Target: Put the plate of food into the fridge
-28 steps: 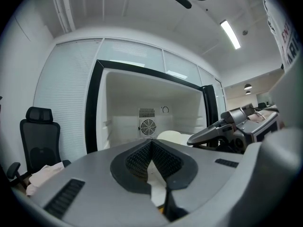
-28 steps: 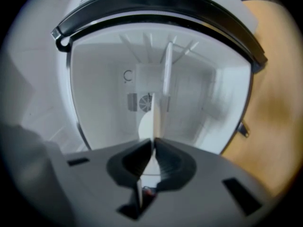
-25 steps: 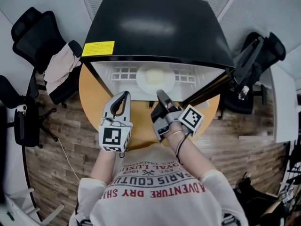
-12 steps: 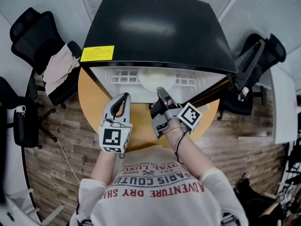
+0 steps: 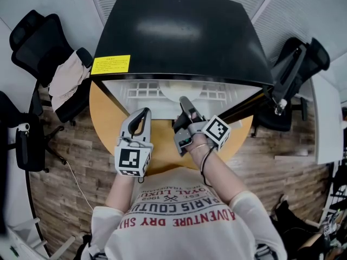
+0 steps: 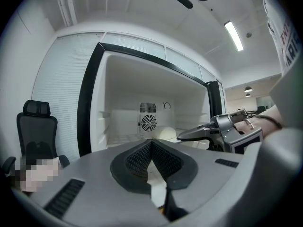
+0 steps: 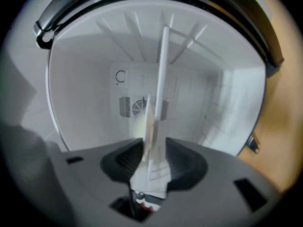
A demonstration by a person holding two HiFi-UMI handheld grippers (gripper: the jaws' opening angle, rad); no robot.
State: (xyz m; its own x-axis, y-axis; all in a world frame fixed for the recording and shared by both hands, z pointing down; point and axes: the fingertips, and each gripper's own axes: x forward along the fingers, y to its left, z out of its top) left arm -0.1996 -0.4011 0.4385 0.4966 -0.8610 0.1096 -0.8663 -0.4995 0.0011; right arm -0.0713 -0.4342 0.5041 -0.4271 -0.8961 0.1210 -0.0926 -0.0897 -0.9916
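A black mini fridge (image 5: 179, 31) stands open on the round wooden table (image 5: 105, 112). The white plate (image 5: 181, 91) with a pale mound of food (image 6: 166, 134) rests on the fridge's white floor, mostly under the top edge. My right gripper (image 5: 184, 103) reaches into the opening. Its jaws are opening, with the plate's rim (image 7: 161, 79) standing edge-on between them and a gap showing beside it. My left gripper (image 5: 143, 115) hovers over the table in front of the fridge, shut and empty. In the left gripper view, the right gripper (image 6: 189, 135) points into the fridge.
The fridge door (image 5: 244, 104) stands swung open to the right. A black office chair (image 5: 38, 42) draped with cloth is at the left, and another chair (image 5: 295, 64) is at the right. A fan grille (image 6: 148, 123) sits on the fridge's back wall.
The right gripper has pushed forward and the plate has slid deeper into the fridge, so less of it shows from above. The left gripper has stayed put.
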